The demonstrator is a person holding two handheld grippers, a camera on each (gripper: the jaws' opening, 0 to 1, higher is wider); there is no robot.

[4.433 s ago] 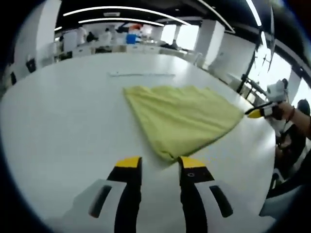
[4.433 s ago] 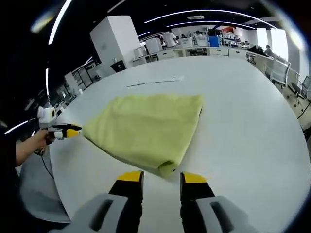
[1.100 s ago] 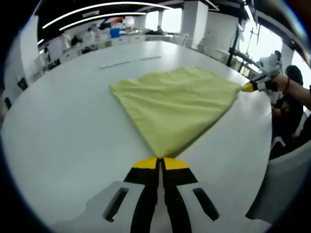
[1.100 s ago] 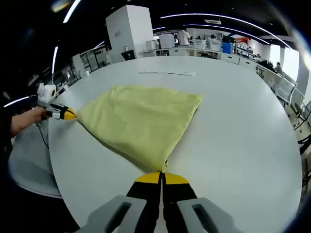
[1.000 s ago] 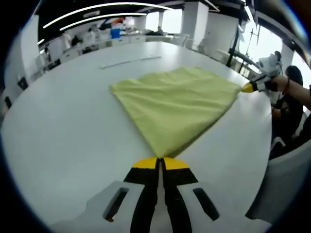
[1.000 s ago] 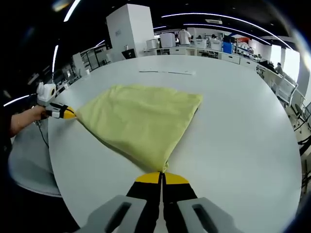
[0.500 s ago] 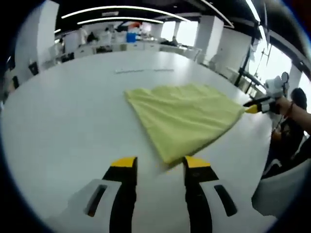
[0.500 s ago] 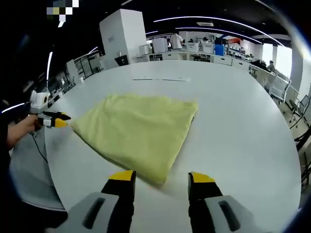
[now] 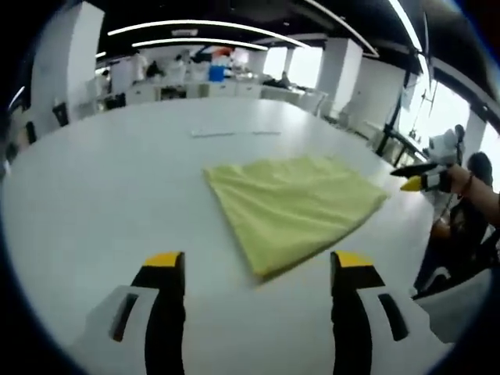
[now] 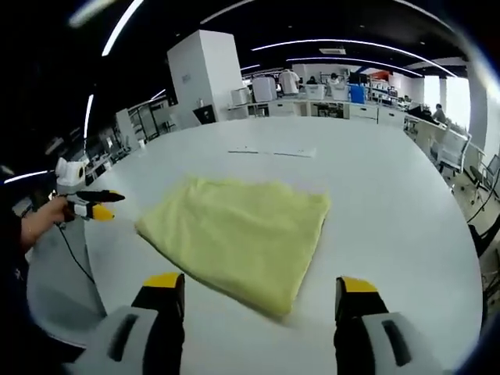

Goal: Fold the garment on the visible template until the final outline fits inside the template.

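A yellow folded garment (image 9: 293,205) lies flat on the white table (image 9: 94,180), one corner pointing toward me. My left gripper (image 9: 258,262) is open wide just short of that corner, nothing between its jaws. In the right gripper view the same garment (image 10: 238,234) lies ahead, and my right gripper (image 10: 259,283) is open wide before its near corner. Each gripper shows in the other's view, held by a hand off the cloth: the right gripper (image 9: 414,180) and the left gripper (image 10: 94,205). A thin pale line (image 9: 234,133) marks the table beyond the garment.
The table's rim (image 10: 58,289) curves close on my near side, with a person's hand (image 10: 39,223) over it. Beyond the far rim stand desks, chairs (image 10: 451,141), a white pillar (image 10: 205,74) and people in the distance.
Both grippers were shut on the garment's near corners a second ago; they have opened, let go and drawn back. The garment lies flat and loose.
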